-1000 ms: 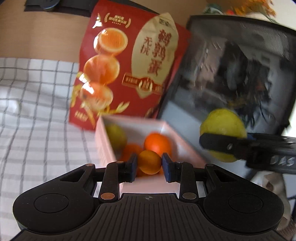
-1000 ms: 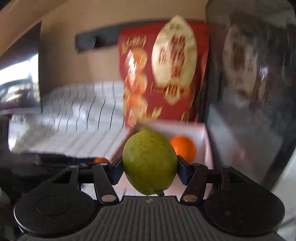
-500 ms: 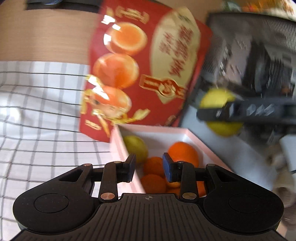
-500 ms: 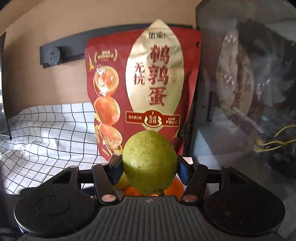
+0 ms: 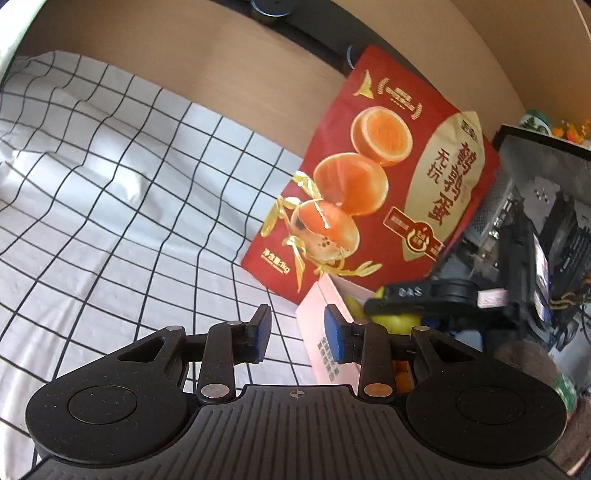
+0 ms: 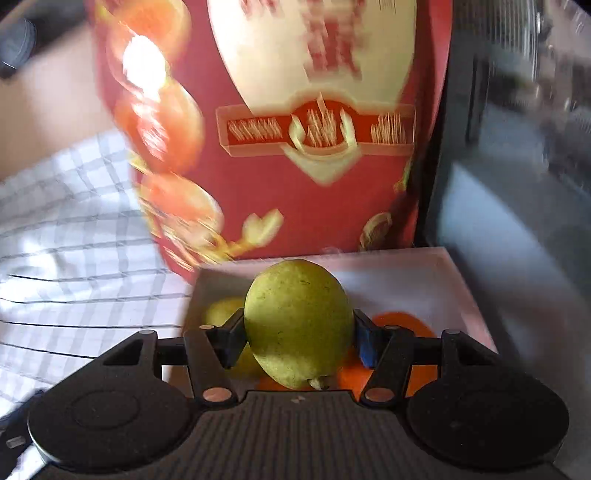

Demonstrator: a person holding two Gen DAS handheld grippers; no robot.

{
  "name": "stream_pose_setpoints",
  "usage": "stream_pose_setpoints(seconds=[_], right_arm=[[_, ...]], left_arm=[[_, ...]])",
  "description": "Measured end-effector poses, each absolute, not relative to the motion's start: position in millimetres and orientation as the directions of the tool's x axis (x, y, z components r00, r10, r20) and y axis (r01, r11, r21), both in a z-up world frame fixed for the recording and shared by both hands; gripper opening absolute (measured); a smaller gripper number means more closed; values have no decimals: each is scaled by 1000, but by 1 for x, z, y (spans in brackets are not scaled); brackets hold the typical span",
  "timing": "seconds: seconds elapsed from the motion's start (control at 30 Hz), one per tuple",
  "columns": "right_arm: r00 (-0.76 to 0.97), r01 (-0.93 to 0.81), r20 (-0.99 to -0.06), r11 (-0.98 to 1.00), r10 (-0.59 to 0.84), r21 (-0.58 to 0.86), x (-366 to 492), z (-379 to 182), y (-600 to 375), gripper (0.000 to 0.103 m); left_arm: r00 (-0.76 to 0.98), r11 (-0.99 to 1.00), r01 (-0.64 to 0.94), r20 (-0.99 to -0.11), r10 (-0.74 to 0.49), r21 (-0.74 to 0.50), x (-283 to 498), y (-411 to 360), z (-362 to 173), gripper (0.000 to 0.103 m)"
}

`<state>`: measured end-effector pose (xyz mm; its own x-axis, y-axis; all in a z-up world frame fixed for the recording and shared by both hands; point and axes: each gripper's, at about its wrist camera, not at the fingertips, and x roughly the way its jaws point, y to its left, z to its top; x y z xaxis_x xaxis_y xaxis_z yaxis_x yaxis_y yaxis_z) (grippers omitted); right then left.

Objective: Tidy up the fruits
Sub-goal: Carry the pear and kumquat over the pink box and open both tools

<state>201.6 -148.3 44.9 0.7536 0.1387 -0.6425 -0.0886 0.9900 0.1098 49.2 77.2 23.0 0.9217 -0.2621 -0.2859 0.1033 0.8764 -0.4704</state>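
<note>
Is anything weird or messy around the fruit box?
Nothing is spilled or broken. The red snack bag leans against the wall behind the pink box, and the green pear hangs over the box in the right gripper.

A white cloth with a thin black grid [image 5: 110, 206] covers the surface ahead of the tongs and off to their left, rumpled into soft folds, with daylight brightest at its far left. Beyond it rises a plain tan wall [image 5: 229, 70], crossed near the top by a dark rail [image 5: 314, 33] that carries a round fitting. Straight ahead, a tall red snack bag [image 5: 384, 177] printed with halved eggs and gold lettering stands upright. To the right of it is a dark computer case [image 5: 546, 229], its glass side showing parts and cables inside and catching reflections.
</note>
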Motion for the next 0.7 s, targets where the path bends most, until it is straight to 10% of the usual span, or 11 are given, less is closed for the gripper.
stream_pose_setpoints(seconds=[0.7], right_arm=[[756,-264,-601,961,260,84,33,45,-195,85]], left_arm=[[824,996,78,-560,-84,-35,-19,28,5,35]])
